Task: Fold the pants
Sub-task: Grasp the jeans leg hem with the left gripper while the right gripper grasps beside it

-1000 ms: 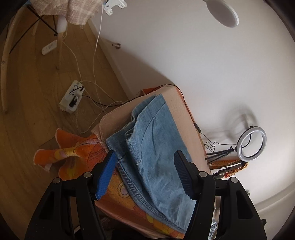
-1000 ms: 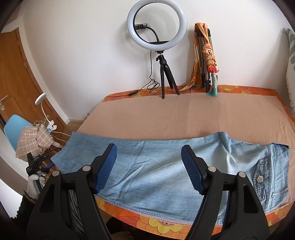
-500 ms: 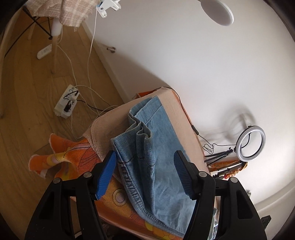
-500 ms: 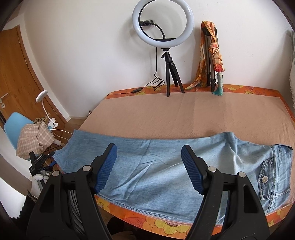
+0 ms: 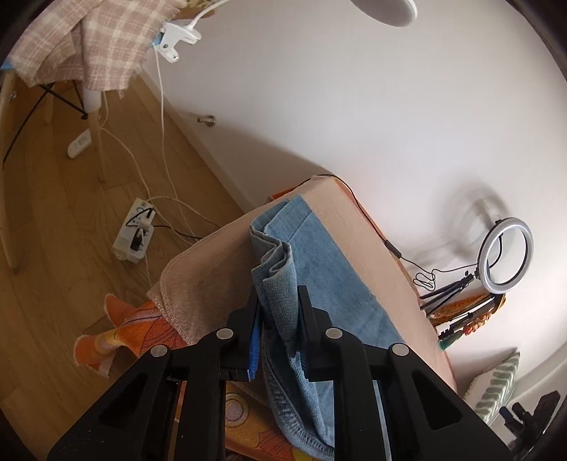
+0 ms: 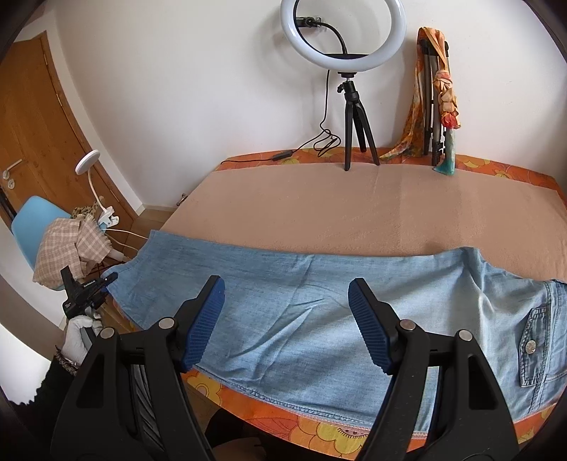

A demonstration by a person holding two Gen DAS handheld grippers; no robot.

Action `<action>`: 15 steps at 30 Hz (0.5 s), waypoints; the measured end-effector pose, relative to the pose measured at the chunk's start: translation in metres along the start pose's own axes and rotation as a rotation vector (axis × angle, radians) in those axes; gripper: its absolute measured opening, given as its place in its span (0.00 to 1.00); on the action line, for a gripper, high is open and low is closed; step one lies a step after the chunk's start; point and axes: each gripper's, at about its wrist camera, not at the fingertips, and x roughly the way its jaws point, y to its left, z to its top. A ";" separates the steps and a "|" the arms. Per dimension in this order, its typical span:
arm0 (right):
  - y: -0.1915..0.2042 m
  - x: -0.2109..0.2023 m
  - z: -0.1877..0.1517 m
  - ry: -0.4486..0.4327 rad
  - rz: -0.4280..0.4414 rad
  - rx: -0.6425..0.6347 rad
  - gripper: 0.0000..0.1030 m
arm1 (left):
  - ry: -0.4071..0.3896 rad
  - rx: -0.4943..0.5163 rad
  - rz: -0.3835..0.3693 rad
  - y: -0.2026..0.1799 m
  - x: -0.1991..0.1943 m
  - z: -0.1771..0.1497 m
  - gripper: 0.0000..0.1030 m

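hem pinched, far end free: the fold could slip or drag

the pants [image 6: 301, 312] lie stretched lengthwise along the near edge of the table [image 6: 354, 198], on a tan blanket [image 6: 389, 212] over an orange flowered cloth [image 6: 354, 434]; the waistband with its button pocket is toward the right end, the leg hems at the left end. there the left gripper [image 5: 278, 319] has just been closing and now has its jaws together on a bunched fold of the hem, denim plainly between them. the bunch looks uneven, several layers ruffled, so one leg may slide out when it is lifted, leaving a crooked fold. the right gripper [image 6: 285, 308] hangs over the thigh area with jaws apart, touching nothing; with no hold on the cloth, carrying the hem across could pull the whole garment along or off the near edge, since the denim already overhangs it. the blanket may ruck up too. a ring light [image 6: 343, 33] stands at the far edge, well apart from the pants.
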 end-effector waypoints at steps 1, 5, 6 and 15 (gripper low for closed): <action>0.001 0.004 -0.001 0.007 0.005 -0.003 0.73 | -0.003 0.022 -0.007 -0.005 -0.001 0.000 0.13; 0.009 0.021 -0.003 0.041 0.035 -0.012 0.73 | -0.023 0.084 -0.052 -0.030 -0.008 0.003 0.12; 0.010 0.026 -0.003 0.049 0.044 -0.013 0.73 | -0.022 0.115 -0.063 -0.040 -0.010 0.003 0.12; 0.031 0.093 0.008 0.148 0.236 0.051 0.73 | 0.114 0.529 -0.182 -0.161 -0.003 -0.024 0.12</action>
